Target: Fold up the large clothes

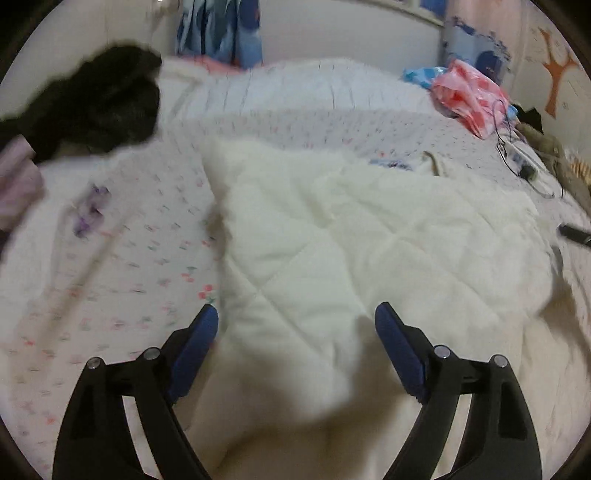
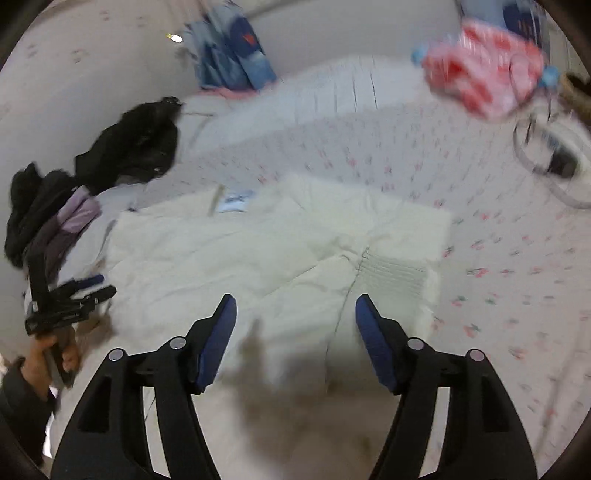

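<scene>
Cream quilted fabric fills the middle of the bed: a padded, diamond-stitched garment (image 1: pixel 351 236) lies spread on the flower-print bedsheet (image 1: pixel 122 258), its ribbed cuff or hem showing near the right gripper's fingers. Both views are smeared with motion blur.

Hovering over the near part of the garment, the left gripper (image 1: pixel 295 317) has its blue-padded jaws spread wide, with nothing pinched; the fabric sits between and below the fingers. The right gripper (image 2: pixel 295 306) is likewise wide open above the cream cloth, holding nothing. From the right wrist camera, the person's left hand (image 2: pixel 51 354) appears at the garment's left edge, gripping its tool.

At the far left of the bed a black garment (image 2: pixel 136 144) lies heaped, with a lilac piece of clothing (image 2: pixel 79 212) just beside it. A red-and-white patterned bag or cloth (image 1: pixel 469 96) sits at the far right corner, near a dark cable (image 1: pixel 517 162). A blue patterned fabric (image 1: pixel 218 29) hangs against the wall beyond the bed.
</scene>
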